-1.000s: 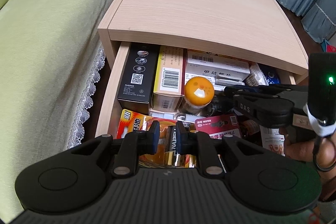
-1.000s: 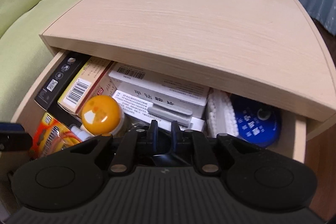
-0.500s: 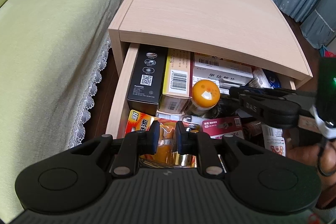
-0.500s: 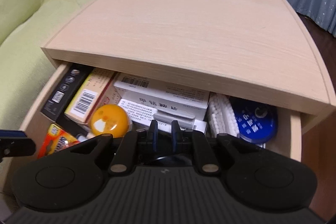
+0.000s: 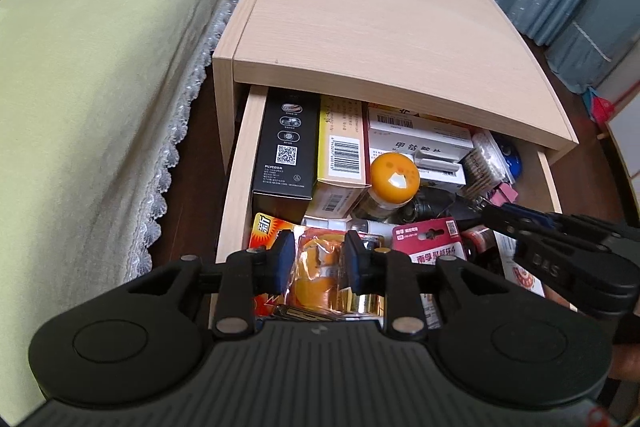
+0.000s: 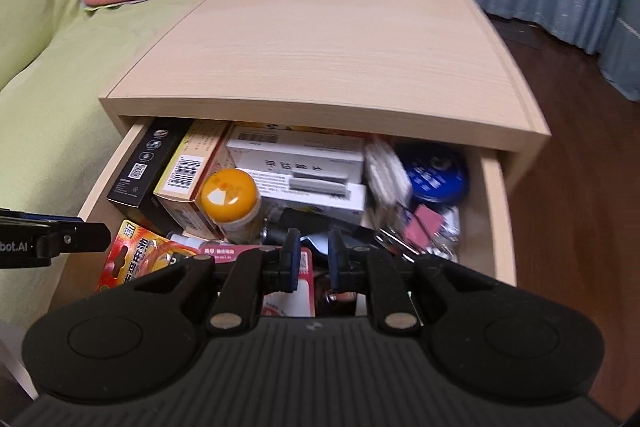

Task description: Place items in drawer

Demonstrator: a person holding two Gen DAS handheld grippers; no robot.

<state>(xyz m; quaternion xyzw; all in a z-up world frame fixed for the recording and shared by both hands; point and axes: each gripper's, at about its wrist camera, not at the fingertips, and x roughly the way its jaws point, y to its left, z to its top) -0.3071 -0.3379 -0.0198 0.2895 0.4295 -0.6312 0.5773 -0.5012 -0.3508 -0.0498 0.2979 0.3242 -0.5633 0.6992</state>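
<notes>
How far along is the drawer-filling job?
Looks mostly done: the light wooden drawer is pulled out and packed, with the black box, the orange-capped bottle, the white cartons and the blue round tin inside. Nothing in hand: the left gripper and right gripper are open and empty. Left: probably closing the drawer.

Both grippers now sit farther back from the drawer [image 5: 236,163] than before. The left gripper [image 5: 314,259] gap is wider; the right gripper [image 6: 311,253] gap also widens slightly.
</notes>
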